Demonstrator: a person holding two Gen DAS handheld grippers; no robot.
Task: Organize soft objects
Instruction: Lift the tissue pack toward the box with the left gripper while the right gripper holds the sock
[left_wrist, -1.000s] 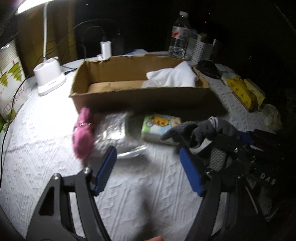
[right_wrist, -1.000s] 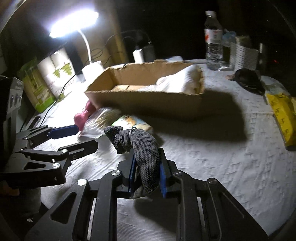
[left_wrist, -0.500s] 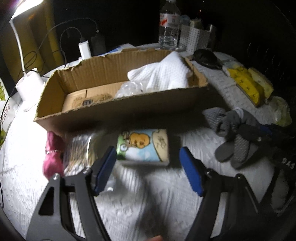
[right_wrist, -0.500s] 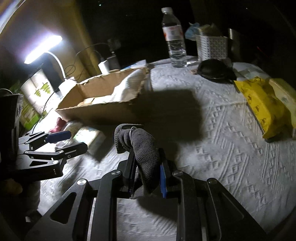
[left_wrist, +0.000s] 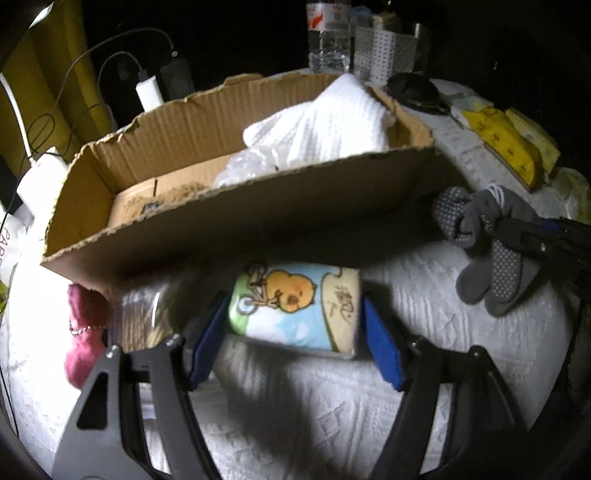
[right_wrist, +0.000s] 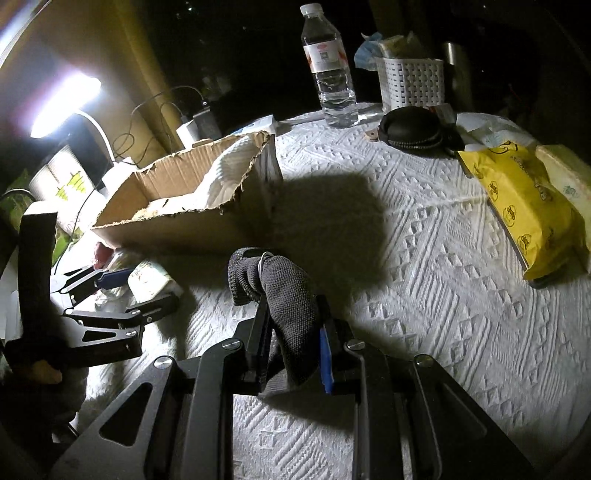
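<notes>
A cartoon-printed tissue pack (left_wrist: 295, 304) lies on the white tablecloth just in front of the cardboard box (left_wrist: 236, 221). My left gripper (left_wrist: 295, 343) is open, its blue pads either side of the pack. The pack also shows in the right wrist view (right_wrist: 153, 282). My right gripper (right_wrist: 291, 343) is shut on a bundle of grey dotted socks (right_wrist: 284, 295), held above the cloth; the socks also show in the left wrist view (left_wrist: 487, 240). A white towel (left_wrist: 325, 122) lies inside the box. A pink fluffy item (left_wrist: 83, 332) and a clear plastic packet (left_wrist: 144, 317) lie left of the pack.
A water bottle (right_wrist: 328, 70), a white basket (right_wrist: 412, 81) and a black pouch (right_wrist: 413, 129) stand behind the box. Yellow packets (right_wrist: 524, 199) lie at the right. A desk lamp (right_wrist: 62, 107), chargers and cables are at the back left.
My left gripper has moved forward, and its open pads now flank the tissue pack. My right gripper, still holding the socks, has swung to the right of the box.
</notes>
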